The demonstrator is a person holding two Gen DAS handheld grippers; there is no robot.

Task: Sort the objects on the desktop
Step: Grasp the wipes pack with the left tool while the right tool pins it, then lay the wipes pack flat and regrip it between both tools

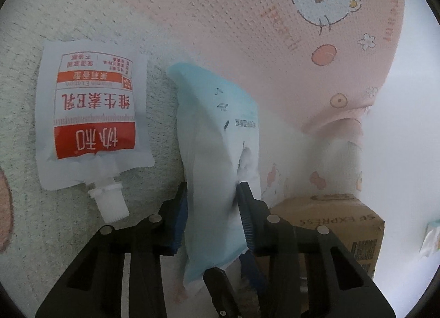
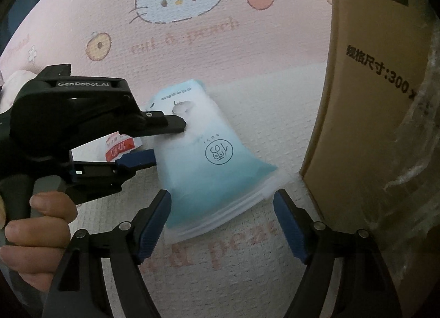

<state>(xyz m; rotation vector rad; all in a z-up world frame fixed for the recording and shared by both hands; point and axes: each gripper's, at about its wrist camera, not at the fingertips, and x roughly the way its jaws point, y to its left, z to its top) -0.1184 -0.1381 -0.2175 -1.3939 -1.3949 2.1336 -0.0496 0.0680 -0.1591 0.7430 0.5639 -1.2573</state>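
A light-blue and white soft pouch lies edge-up on the cloth, and my left gripper is shut on its lower part, a pad pressing into each side. From the right wrist view the same pouch shows a round logo, with the left gripper pinching its left edge. My right gripper stands open, its blue pads either side of the pouch's bottom seam and not touching it. A white pouch with a red label and a screw spout lies flat to the left, partly hidden behind the left gripper in the right wrist view.
A pink cartoon-cat cloth covers the surface. A brown cardboard box stands close on the right of the pouch, also seen low right in the left wrist view. A person's hand holds the left gripper's handle.
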